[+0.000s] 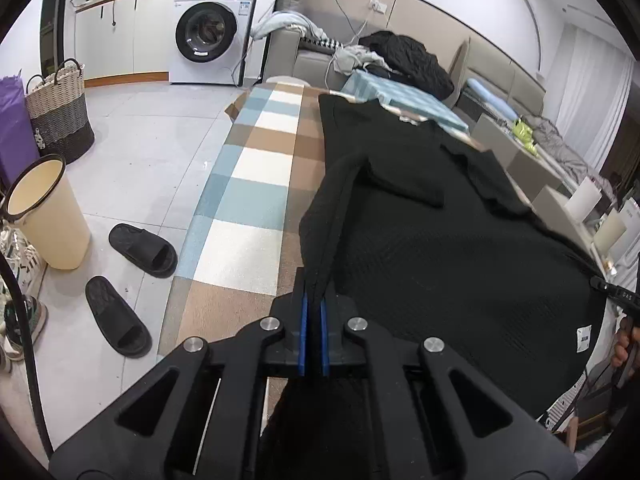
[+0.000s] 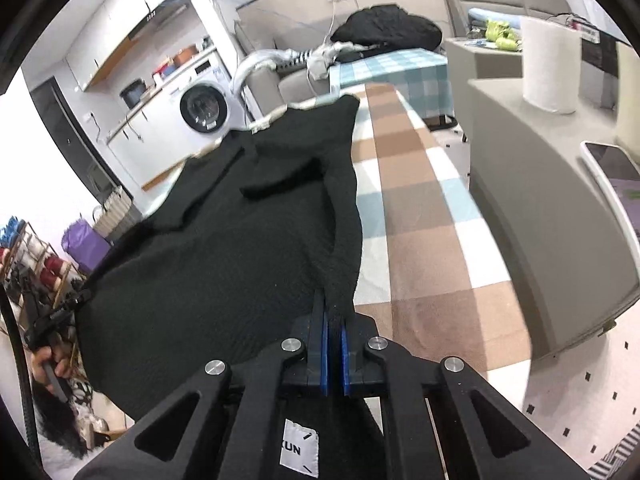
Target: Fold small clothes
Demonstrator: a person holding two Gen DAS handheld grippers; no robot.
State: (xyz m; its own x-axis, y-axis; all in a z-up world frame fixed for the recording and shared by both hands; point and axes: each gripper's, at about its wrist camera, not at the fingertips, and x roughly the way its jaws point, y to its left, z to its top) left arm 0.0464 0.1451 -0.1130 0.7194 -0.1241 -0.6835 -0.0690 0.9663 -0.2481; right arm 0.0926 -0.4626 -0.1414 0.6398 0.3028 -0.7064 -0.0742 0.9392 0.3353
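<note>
A black knit garment [image 1: 440, 248] lies spread on the checked table cover [image 1: 256, 184], with both sleeves folded in over its body. My left gripper [image 1: 314, 284] is shut on its near left corner, and the cloth rises taut from the blue pads [image 1: 304, 320]. In the right wrist view the same garment [image 2: 224, 248] fills the left half. My right gripper [image 2: 334, 312] is shut on the near right corner, with a ridge of cloth pulled up between the pads [image 2: 325, 340]. A white label [image 2: 299, 450] hangs below the right gripper. The hem between the two grippers is lifted.
Black slippers [image 1: 132, 280], a cream bin [image 1: 48, 216] and a woven basket [image 1: 60, 108] stand on the floor at left. A grey cabinet [image 2: 540, 216] with a paper roll [image 2: 550, 64] and a tablet [image 2: 616, 176] borders the table's right side. A sofa with clothes [image 1: 408, 60] lies beyond.
</note>
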